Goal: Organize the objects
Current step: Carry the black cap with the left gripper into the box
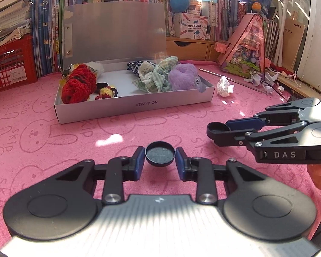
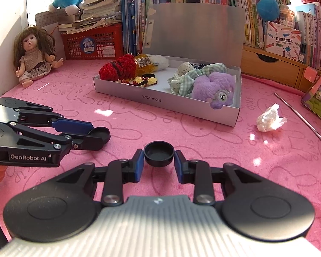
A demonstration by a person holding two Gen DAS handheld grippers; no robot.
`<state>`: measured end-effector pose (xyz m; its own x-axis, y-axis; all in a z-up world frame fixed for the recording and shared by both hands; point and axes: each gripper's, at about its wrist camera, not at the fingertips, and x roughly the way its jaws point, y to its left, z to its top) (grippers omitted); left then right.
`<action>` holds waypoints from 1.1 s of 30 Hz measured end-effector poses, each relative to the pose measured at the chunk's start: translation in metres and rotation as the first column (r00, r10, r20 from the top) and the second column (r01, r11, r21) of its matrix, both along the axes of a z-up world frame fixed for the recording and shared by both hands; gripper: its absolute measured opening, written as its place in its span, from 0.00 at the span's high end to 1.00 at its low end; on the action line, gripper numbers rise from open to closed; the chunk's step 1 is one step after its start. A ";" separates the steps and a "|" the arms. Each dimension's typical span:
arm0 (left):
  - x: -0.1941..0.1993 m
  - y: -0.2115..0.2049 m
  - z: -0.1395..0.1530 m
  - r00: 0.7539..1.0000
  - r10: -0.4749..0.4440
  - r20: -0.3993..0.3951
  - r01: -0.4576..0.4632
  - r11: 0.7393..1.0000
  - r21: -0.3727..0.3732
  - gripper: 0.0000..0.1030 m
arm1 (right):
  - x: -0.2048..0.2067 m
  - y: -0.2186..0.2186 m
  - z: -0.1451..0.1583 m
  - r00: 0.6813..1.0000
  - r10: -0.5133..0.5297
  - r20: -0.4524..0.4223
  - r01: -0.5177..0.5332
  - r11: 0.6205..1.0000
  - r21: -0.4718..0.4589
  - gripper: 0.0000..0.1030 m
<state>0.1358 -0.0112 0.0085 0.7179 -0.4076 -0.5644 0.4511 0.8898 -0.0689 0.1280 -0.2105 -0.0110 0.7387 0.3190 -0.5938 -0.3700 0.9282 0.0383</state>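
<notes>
My left gripper (image 1: 159, 158) is shut on a round black cap (image 1: 159, 153), its blue pads touching both sides. My right gripper (image 2: 159, 158) is shut on a second round black cap (image 2: 159, 153). In the left wrist view the right gripper (image 1: 219, 131) comes in from the right with its cap (image 1: 217, 127). In the right wrist view the left gripper (image 2: 98, 136) comes in from the left with its cap (image 2: 100, 133). An open grey box (image 1: 134, 106) (image 2: 164, 105) holds a red crocheted toy (image 1: 78, 85), checked cloth (image 1: 154, 77) and a purple plush (image 1: 183, 77).
A pink rabbit-print mat (image 1: 75, 132) covers the table. A crumpled tissue (image 2: 269, 118) and a thin metal rod (image 2: 299, 115) lie right of the box. A doll (image 2: 33, 53) sits at far left. Red baskets (image 2: 92, 44), books and a wooden drawer unit (image 2: 271, 68) line the back.
</notes>
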 end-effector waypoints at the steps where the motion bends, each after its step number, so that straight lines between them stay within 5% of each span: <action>1: 0.002 0.000 0.003 1.000 0.009 0.005 -0.009 1.000 -0.001 0.64 | 0.001 0.000 0.001 1.000 -0.004 0.002 0.004 1.000 0.003 0.65; 19: 0.068 -0.001 0.044 0.987 0.143 0.068 -0.139 0.988 -0.069 0.65 | 0.054 0.000 0.030 0.996 -0.092 0.020 0.089 0.991 0.098 0.65; 33: 0.122 -0.014 0.025 0.974 0.225 0.040 -0.224 0.974 -0.032 0.64 | 0.102 0.007 0.024 0.991 -0.135 -0.023 0.137 0.982 0.127 0.66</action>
